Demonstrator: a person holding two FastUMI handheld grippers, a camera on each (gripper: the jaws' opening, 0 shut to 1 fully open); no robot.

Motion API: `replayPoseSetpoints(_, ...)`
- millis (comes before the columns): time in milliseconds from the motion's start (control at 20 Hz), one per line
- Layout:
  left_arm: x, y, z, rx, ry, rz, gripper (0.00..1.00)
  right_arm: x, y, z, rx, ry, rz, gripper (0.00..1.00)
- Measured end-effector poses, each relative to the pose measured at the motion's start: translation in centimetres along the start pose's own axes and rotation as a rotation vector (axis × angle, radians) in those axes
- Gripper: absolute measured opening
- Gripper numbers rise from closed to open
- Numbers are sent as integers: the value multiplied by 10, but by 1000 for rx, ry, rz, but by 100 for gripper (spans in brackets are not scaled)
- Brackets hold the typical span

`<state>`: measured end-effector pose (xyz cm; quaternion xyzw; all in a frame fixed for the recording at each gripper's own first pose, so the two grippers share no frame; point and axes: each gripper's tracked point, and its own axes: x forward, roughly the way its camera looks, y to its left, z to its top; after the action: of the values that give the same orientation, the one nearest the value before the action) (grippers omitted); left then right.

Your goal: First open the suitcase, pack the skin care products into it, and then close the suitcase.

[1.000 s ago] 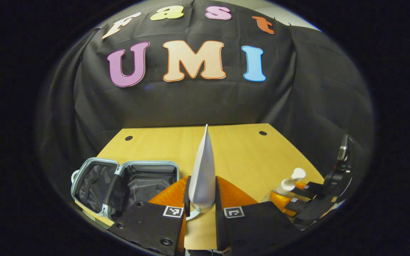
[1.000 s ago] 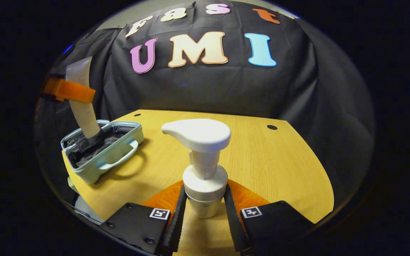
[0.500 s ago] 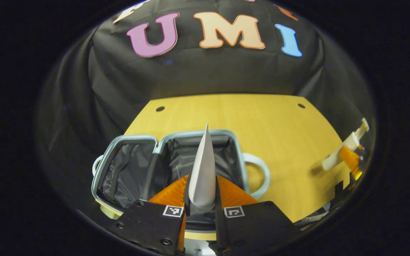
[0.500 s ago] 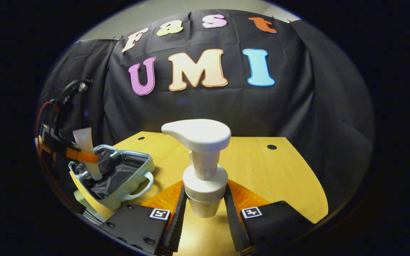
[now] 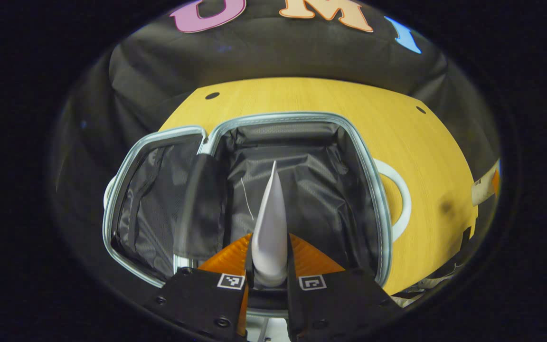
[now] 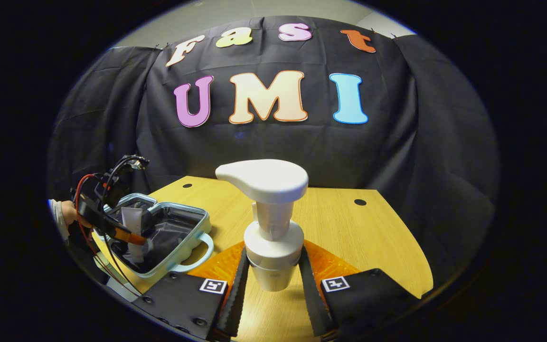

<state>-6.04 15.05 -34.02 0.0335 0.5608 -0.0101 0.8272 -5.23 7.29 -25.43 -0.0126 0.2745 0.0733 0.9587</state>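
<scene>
White plastic comes first in both views: the left tongs (image 5: 268,266) are clamped on the capped end of a squeeze tube (image 5: 269,228), its flat crimped tail pointing away over the black lining of the open suitcase (image 5: 302,116). Holding the tube by its stiff cap end probably keeps it from folding, and aiming it lengthways into the deeper right half suits laying it flat there. It hangs above the lining; I cannot tell whether it touches.

In the right gripper view, the right tongs (image 6: 269,280) are closed on the neck of a pump bottle (image 6: 268,209), kept upright above the wooden tabletop (image 6: 349,228), likely so the pump head stays clear and nothing leaks while it waits its turn.

Farther off to the left, the pale green suitcase lies open near the tabletop's left edge, handle (image 6: 195,259) facing right, with the other tongs and a hand (image 6: 67,213) reaching into it. Opening looks done; packing is under way, closing not yet.
</scene>
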Motion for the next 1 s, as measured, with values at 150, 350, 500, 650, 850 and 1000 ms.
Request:
replayPoseSetpoints(150,15,4,9,-16,-14,-9,27,-3,5,10,3,-11,-4,58)
replayPoseSetpoints(350,30,6,9,-44,-17,-18,36,-7,22,24,8,-25,22,58)
replayPoseSetpoints(500,19,8,20,-70,-95,-30,52,-4,48,33,20,-23,73,58)
replayPoseSetpoints(650,-14,6,59,-112,-298,-77,85,4,82,35,53,0,143,58)
replayPoseSetpoints(850,-72,40,92,-119,-522,-62,90,22,137,30,80,40,229,58)
replayPoseSetpoints(1000,-100,73,104,-99,-607,-44,92,38,189,17,116,108,312,58)
